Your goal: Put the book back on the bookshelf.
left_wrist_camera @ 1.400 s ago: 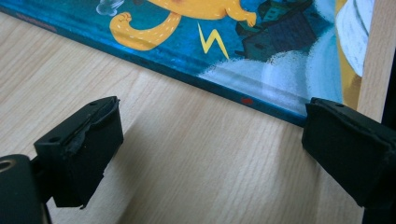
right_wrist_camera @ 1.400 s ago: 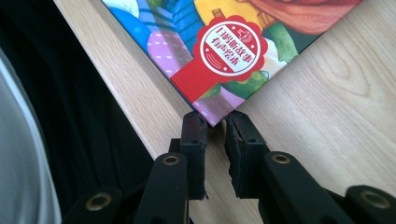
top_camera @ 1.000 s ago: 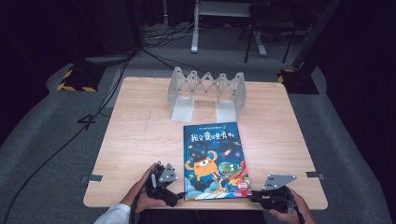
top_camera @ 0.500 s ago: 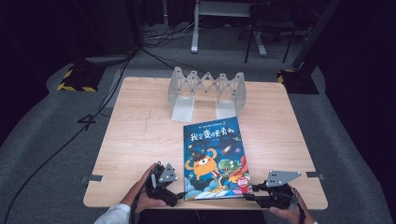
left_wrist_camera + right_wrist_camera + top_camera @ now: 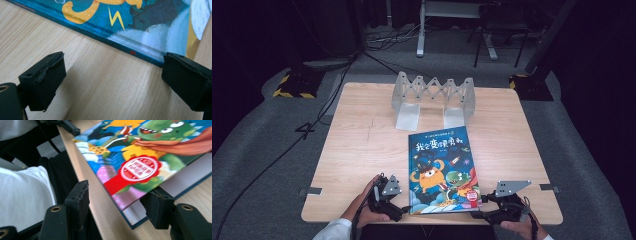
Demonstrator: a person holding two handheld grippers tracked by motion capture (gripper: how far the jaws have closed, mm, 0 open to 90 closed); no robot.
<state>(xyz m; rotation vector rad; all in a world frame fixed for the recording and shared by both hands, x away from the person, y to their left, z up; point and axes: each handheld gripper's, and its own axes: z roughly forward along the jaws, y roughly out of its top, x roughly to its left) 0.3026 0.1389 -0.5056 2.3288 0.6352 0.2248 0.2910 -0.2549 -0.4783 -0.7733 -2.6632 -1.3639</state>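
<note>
The right hand-held gripper (image 5: 479, 214) is now at the near right corner of the picture book (image 5: 443, 170). A second ago it lay further right on the bench (image 5: 352, 150), clear of the book's edge; half a second ago it was already closer in.

Its jaws have just been opening. In the right gripper view they stand apart, and the front cover's (image 5: 140, 167) corner is raised off the page beneath. One jaw sits under that lifted corner. The other hangs past the bench edge, not touching the book.

In the high view the book's near right corner looks slightly lifted compared with before.
</note>
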